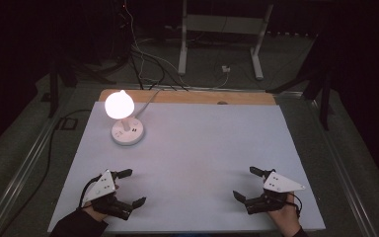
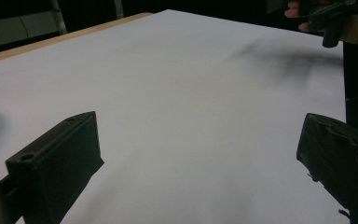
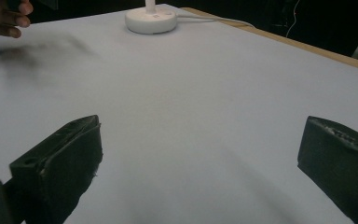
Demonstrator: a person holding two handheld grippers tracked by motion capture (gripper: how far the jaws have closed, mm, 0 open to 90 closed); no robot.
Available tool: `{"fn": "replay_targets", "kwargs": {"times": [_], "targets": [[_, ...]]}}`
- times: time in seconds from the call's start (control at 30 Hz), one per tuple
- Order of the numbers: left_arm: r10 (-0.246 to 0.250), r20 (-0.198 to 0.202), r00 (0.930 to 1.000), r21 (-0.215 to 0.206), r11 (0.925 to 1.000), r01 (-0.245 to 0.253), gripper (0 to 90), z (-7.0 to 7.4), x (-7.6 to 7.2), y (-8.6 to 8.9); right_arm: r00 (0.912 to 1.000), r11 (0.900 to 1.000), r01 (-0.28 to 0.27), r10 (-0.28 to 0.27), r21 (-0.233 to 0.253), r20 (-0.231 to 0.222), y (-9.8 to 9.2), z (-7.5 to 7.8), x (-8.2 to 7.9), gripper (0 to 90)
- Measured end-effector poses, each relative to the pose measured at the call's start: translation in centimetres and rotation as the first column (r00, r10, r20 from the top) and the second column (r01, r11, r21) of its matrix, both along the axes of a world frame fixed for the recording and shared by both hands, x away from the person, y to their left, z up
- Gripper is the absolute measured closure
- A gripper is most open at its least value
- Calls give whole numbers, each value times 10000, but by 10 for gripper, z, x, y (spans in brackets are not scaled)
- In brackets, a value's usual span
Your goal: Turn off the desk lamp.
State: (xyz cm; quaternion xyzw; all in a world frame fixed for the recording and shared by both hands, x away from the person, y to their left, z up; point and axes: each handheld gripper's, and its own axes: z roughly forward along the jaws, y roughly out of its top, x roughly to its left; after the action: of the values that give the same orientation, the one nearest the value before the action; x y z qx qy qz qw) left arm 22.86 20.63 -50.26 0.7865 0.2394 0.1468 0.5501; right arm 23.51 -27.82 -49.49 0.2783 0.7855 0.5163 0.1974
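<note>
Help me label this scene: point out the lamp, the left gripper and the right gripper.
lamp point(image 1: 127, 132), high view, on its round white base.
left gripper point(image 1: 132, 187), high view, midway between its open fingertips.
right gripper point(image 1: 245, 183), high view, midway between its open fingertips.

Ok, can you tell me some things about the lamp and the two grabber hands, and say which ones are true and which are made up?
1. The lamp is switched on and glowing. True.
2. The left gripper is shut tight on the lamp. False: its jaws stand wide apart with nothing between them, and the lamp is farther up the table.
3. The right gripper is open and holds nothing. True.
4. The lamp stands on the person's right side of the table. False: it stands at the far left, nearer the left gripper.
5. A white cable runs from the lamp's round base toward the table's far edge. True.
</note>
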Motion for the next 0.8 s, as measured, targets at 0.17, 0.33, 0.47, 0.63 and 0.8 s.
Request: {"fn": "replay_targets", "kwargs": {"times": [0.17, 0.33, 0.47, 0.63, 0.8], "targets": [[-3, 39, 10000, 96, 10000, 3, 4, 0, 0, 0, 9999, 9999, -99, 99, -103, 76, 2, 0, -1, 0], [-55, 91, 9999, 189, 9998, 54, 4, 0, -1, -1, 9999, 9998, -140, 140, -150, -24, 3, -1, 0, 0], [-111, 130, 9999, 307, 9995, 107, 4, 0, -2, -2, 9999, 9998, -154, 154, -128, 15, 3, -1, 0, 0], [-288, 163, 9995, 443, 9986, 281, 4, 1, -4, -4, 9998, 9998, -194, 193, 80, 109, 4, 1, -2, 0], [-464, 114, 9989, 557, 9974, 457, 4, 2, -5, -6, 9997, 9998, -168, 165, 137, 168, 4, 2, -3, 0]]}}
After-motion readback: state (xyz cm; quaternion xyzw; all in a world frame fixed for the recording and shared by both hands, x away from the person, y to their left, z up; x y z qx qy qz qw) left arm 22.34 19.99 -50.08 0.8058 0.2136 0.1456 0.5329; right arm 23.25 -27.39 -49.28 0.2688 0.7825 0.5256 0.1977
